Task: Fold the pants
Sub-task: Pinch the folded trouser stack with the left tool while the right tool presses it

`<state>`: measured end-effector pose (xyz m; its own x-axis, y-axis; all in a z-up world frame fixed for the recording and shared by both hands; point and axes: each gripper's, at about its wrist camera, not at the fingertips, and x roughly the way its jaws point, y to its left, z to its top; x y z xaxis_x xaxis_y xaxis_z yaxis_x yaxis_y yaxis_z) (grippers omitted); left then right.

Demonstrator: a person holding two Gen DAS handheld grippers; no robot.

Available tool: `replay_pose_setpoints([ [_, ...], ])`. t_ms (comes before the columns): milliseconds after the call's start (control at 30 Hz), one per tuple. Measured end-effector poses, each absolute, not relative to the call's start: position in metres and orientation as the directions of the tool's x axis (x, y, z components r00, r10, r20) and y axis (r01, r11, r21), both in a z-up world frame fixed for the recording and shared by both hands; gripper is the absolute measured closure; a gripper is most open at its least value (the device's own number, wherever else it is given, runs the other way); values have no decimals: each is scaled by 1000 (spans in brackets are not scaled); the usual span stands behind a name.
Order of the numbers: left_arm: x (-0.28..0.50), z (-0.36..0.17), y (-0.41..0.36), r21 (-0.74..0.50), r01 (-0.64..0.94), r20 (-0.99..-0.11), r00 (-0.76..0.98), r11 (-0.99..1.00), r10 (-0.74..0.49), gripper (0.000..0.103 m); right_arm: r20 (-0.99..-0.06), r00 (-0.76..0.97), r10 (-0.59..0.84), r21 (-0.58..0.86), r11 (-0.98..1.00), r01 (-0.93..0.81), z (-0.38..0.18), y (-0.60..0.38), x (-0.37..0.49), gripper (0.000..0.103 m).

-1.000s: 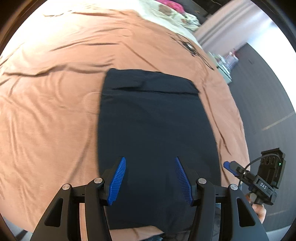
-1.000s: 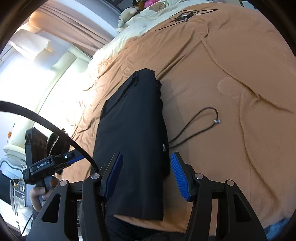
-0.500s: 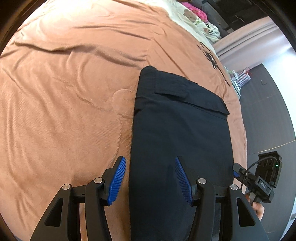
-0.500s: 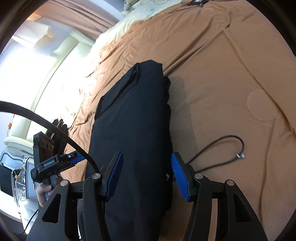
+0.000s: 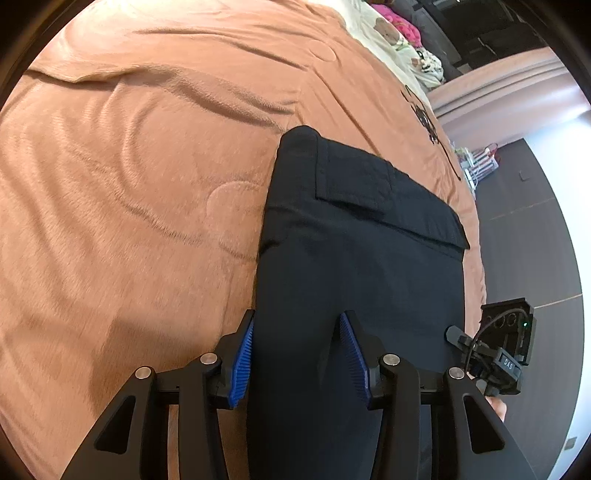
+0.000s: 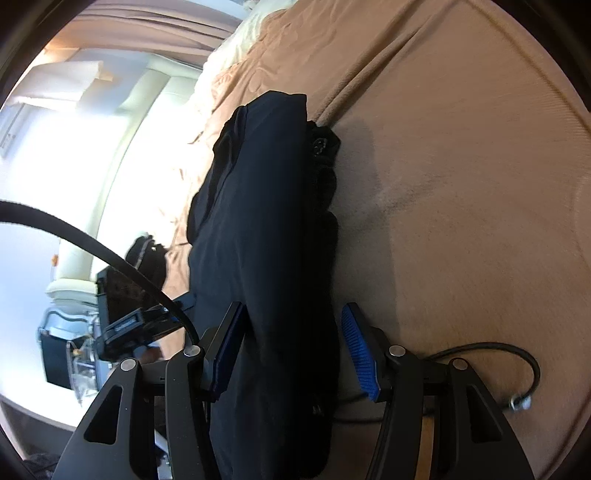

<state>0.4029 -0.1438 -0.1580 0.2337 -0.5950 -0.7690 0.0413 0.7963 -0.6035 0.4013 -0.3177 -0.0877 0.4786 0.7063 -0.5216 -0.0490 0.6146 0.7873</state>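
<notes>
Black pants (image 5: 362,266) lie folded lengthwise on a brown blanket (image 5: 129,184). My left gripper (image 5: 297,354) is open, low over the pants' left edge, which runs between its blue pads. The right gripper shows at the pants' far side (image 5: 491,354). In the right wrist view the pants (image 6: 266,221) stretch away, and my right gripper (image 6: 291,350) is open astride their right edge near the close end. The left gripper shows at the left (image 6: 129,325).
A black cord (image 6: 509,354) with a metal tip lies on the blanket by the right gripper. Pillows and soft toys (image 5: 399,33) sit at the bed's head. Dark floor (image 5: 524,236) lies beyond the bed edge, and a bright window side (image 6: 74,147) is at the left.
Both grippers have come down and closer to the pants, each now straddling one side edge. The pants have not moved.
</notes>
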Motion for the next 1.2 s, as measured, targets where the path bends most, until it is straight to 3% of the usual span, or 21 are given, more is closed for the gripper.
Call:
replay_pose_setpoints([
  [133, 406, -160, -144, -621, 32, -756, 240, 783, -609, 62, -497, 465, 732, 803, 591, -73, -91, -319, 408, 50],
  [200, 406, -159, -143, -626, 33, -751, 242, 779, -614, 76, -489, 462, 740, 809, 583, -77, -93, -320, 410, 50],
  [267, 406, -152, -143, -629, 42, -745, 255, 777, -617, 84, -489, 470, 734, 802, 591, -89, -93, -318, 411, 69],
  [367, 409, -139, -141, -638, 42, -729, 289, 769, -620, 90, -452, 490, 745, 820, 564, -101, -92, -317, 406, 81],
  [533, 416, -140, -136, -648, 38, -725, 274, 760, -632, 92, -453, 492, 744, 819, 566, -101, -95, -314, 395, 82],
  [633, 417, -146, -136, -641, 26, -740, 248, 767, -626, 89, -511, 473, 718, 787, 612, -79, -98, -314, 396, 73],
  [733, 415, -153, -136, -641, 21, -742, 241, 768, -626, 81, -531, 473, 703, 766, 637, -87, -96, -317, 396, 55],
  [767, 415, -157, -135, -645, 14, -740, 238, 764, -629, 78, -533, 471, 703, 765, 638, -89, -96, -317, 398, 55],
  [1100, 417, -170, -141, -670, 20, -715, 252, 742, -652, 77, -490, 438, 754, 788, 598, -147, -99, -306, 422, 55],
  [1200, 410, -164, -136, -671, 36, -706, 272, 740, -654, 90, -504, 446, 740, 768, 620, -162, -100, -300, 423, 68],
])
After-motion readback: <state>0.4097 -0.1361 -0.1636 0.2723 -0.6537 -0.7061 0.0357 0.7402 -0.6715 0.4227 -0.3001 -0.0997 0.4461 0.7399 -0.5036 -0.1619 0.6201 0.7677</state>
